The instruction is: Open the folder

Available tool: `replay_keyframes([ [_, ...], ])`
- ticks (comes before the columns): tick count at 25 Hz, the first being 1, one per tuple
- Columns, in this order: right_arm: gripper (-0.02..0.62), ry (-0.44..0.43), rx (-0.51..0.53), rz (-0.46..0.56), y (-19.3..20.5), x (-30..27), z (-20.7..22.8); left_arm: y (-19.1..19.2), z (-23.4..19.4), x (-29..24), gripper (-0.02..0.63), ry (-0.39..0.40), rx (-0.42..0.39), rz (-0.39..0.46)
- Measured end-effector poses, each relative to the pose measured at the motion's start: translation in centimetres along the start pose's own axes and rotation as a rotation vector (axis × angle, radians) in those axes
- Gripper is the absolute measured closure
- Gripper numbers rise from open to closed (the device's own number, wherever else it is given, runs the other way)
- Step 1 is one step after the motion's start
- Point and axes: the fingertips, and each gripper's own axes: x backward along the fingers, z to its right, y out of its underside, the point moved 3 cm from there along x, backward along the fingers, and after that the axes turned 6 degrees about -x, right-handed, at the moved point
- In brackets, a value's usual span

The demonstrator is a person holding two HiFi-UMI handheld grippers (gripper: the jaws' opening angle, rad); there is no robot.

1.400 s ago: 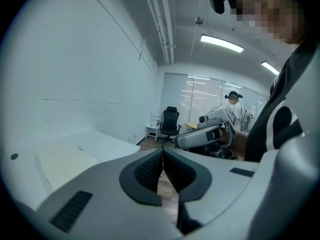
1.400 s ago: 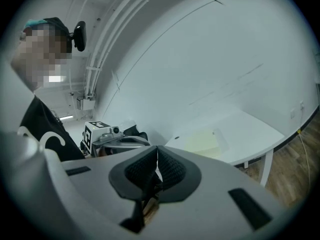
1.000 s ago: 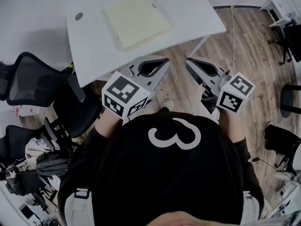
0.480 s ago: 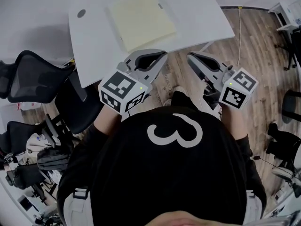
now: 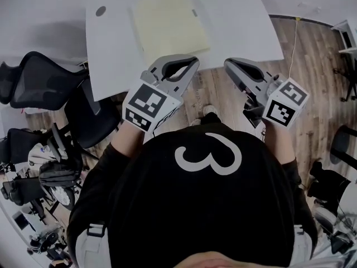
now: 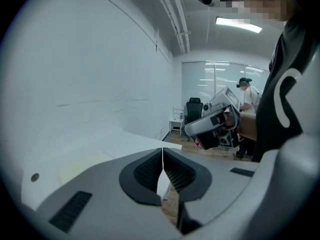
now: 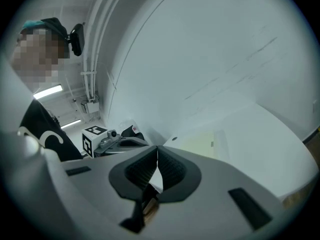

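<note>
A pale yellow folder (image 5: 170,24) lies shut and flat on the white table (image 5: 240,21). My left gripper (image 5: 193,61) hovers at the table's near edge, just short of the folder, jaws shut and empty. My right gripper (image 5: 228,63) hangs over the wooden floor by the same edge, also shut and empty. In the left gripper view the shut pads (image 6: 162,150) meet in a thin line, with the folder (image 6: 72,170) faint on the left and the right gripper (image 6: 215,124) beyond. The right gripper view has its tips (image 7: 157,147) together and the folder (image 7: 200,141) ahead.
Black office chairs (image 5: 39,88) stand to the left of the table, with bags and gear (image 5: 50,177) on the floor below them. A round cable hole (image 5: 100,10) sits at the table's far left. Another person (image 6: 245,91) stands in the background.
Both grippers have moved forward toward the table's near edge, the left one now over it. The table and folder sit closer. Both jaws stayed shut.
</note>
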Motion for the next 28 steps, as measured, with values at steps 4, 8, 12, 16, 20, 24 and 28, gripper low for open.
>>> replay_keyframes([
  [4,0.571,-0.03,-0.016,-0.02,-0.2,-0.2,1.4,0.1,-0.8,-1.1,0.588,-0.045,-0.018,-0.05],
  [8,0.571,-0.053,-0.017,-0.039,-1.4,-0.3,4.6,0.2,-2.4,-3.9,0.588,-0.073,0.02,-0.07],
  [12,0.571,-0.072,-0.039,-0.05,-1.5,-0.4,6.6,1.7,-3.2,-5.5,0.586,-0.097,0.019,-0.133],
  [16,0.571,-0.084,-0.059,-0.049,-1.0,-0.3,8.3,2.9,-3.7,-7.0,0.586,-0.105,0.013,-0.191],
  [20,0.571,-0.089,-0.078,-0.046,-0.6,-0.3,9.7,4.3,-4.2,-8.4,0.581,-0.123,0.004,-0.248],
  [24,0.571,-0.093,-0.094,-0.052,-0.2,-0.4,10.7,6.0,-4.7,-9.5,0.525,-0.112,-0.012,-0.317],
  [28,0.571,-0.085,-0.103,-0.055,0.0,-0.6,11.5,7.9,-5.2,-10.3,0.496,-0.112,-0.061,-0.371],
])
